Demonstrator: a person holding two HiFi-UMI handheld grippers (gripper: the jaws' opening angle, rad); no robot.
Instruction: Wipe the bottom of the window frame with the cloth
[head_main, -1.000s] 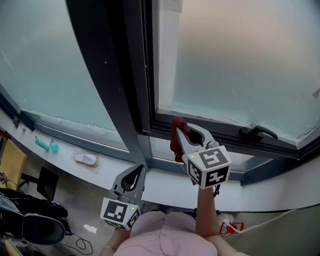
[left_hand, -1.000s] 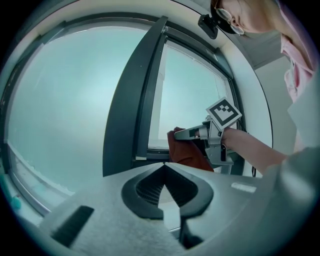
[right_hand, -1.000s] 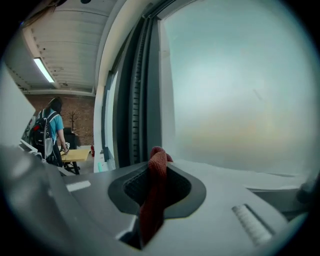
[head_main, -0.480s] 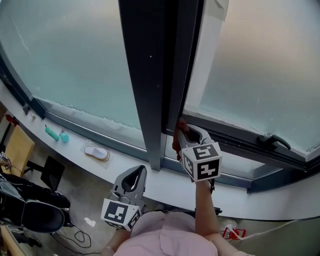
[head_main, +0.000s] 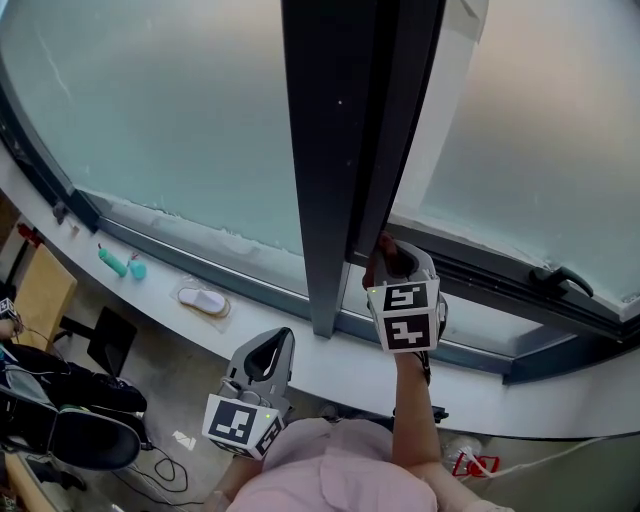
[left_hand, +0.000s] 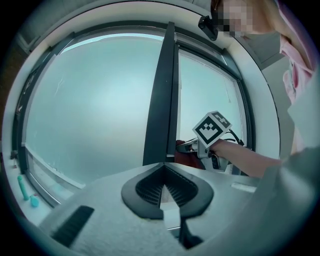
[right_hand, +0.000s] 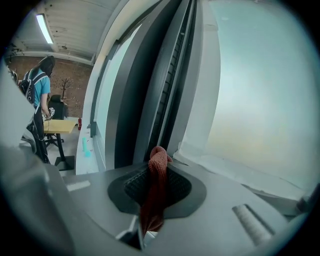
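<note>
The cloth (right_hand: 158, 172) is red, soft and very light. It bends and flops, so we think it will squash flat on the frame and push into corners without scratching anything. It could slip out if we pinched only a thin edge. We think the best place to hold it is around its bunched middle, with a puff left sticking out to rub with. That is how it sits now: the right gripper (head_main: 395, 258) has its jaws clamped on the cloth, and a folded lump pokes past the tips. The cloth is up at the bottom of the window frame (head_main: 480, 283), in the corner where the frame meets the tall dark post (head_main: 335, 150). We cannot tell if it is touching. The left gripper (head_main: 265, 355) hangs low, well apart from the window, with its jaws together and nothing in them. The post blocks the way on the left. Off to the right, a dark window handle (head_main: 558, 277) sticks out from the frame, and the cloth could snag on it. Under the window runs a white ledge (head_main: 330, 362). Far to the left on it lie a white slipper-like thing (head_main: 202, 300) and a small green thing (head_main: 120, 264), both well apart from the cloth.
</note>
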